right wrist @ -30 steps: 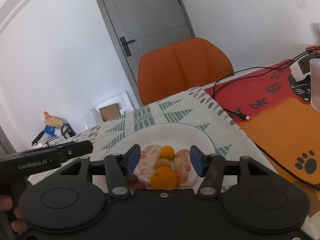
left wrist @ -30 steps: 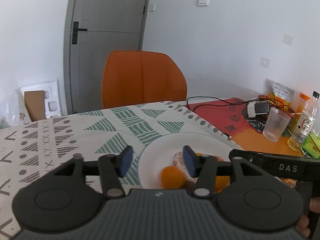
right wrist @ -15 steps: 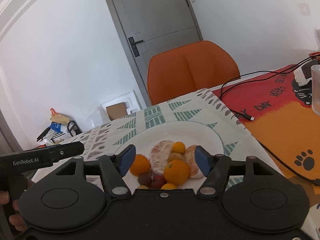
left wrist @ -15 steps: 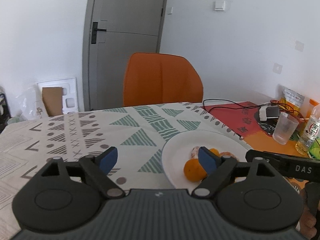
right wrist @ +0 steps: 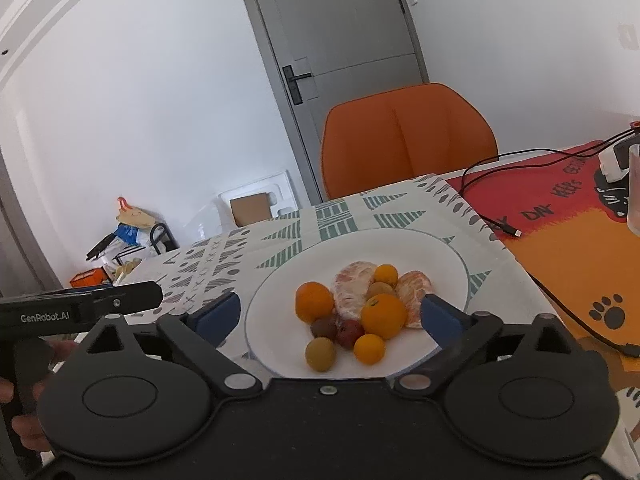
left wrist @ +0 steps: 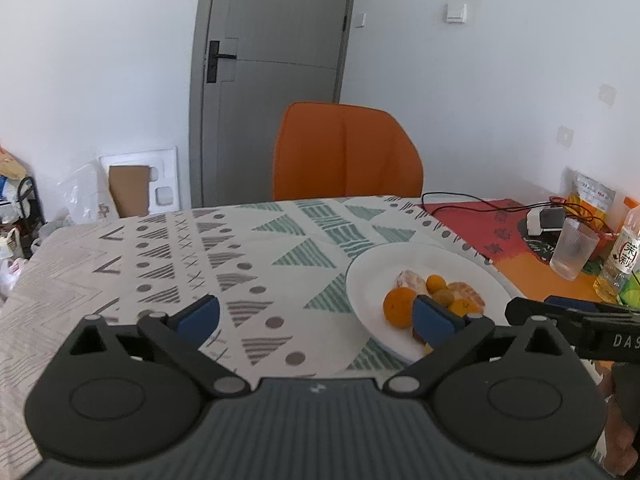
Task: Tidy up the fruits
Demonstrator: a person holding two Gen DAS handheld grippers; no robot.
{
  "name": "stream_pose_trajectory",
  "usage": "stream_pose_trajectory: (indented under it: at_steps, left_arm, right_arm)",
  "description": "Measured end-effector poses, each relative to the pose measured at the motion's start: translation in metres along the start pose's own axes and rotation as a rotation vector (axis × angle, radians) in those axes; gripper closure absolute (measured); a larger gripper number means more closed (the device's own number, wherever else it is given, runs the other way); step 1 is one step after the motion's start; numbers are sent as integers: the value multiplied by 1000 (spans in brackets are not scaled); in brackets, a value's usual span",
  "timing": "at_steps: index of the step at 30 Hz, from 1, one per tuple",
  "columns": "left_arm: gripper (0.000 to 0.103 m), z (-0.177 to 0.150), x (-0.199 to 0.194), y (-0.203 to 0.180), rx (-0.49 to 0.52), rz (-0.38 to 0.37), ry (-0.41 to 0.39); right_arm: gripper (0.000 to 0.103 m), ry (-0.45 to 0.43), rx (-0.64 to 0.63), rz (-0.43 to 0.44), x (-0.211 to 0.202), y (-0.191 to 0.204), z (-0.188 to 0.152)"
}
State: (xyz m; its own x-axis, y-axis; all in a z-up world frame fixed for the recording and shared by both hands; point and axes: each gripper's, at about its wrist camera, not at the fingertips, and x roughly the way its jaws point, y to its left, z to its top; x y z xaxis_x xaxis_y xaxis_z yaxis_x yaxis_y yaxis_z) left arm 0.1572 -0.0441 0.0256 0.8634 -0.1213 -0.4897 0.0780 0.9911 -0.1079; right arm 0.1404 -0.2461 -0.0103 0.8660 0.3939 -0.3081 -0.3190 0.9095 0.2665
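Observation:
A white plate (right wrist: pixel 440 248) on the patterned tablecloth holds a heap of fruit: two oranges (right wrist: pixel 383 316), peeled citrus pieces (right wrist: pixel 354 286), small yellow-orange fruits (right wrist: pixel 369 348) and some dark ones. My right gripper (right wrist: pixel 328 316) hovers at the plate's near edge with its jaws opening wide; its blue pads stand on either side of the heap and touch none of it. My left gripper (left wrist: pixel 316 316) is over bare cloth left of the plate (left wrist: pixel 360 276), jaws opening, nothing between them. One orange (left wrist: pixel 398 307) lies just beyond its right pad.
An orange chair (left wrist: pixel 346 152) stands at the table's far side. On the right, a red and orange mat (right wrist: pixel 560 232) carries a black cable (right wrist: pixel 480 168), a glass (left wrist: pixel 572 248), a bottle (left wrist: pixel 622 256) and a charger. Boxes and bags crowd the floor at left.
Both grippers' jaws have spread from half-way to wide. Both have drawn back from the plate. The oranges that sat between the fingers now lie on it, and more of the fruit heap shows.

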Motion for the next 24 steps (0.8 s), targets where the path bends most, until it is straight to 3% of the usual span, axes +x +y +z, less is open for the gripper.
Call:
stream_pose_trajectory:
  at_steps: [1, 24]
  left_arm:
    - [0, -1, -3, 1, -5, 4, 4]
    - [0, -23, -64, 27, -77, 71, 7]
  right_arm:
    - [0, 4, -4, 2, -1, 1, 0]
    - [0, 71, -78, 44, -30, 44, -8]
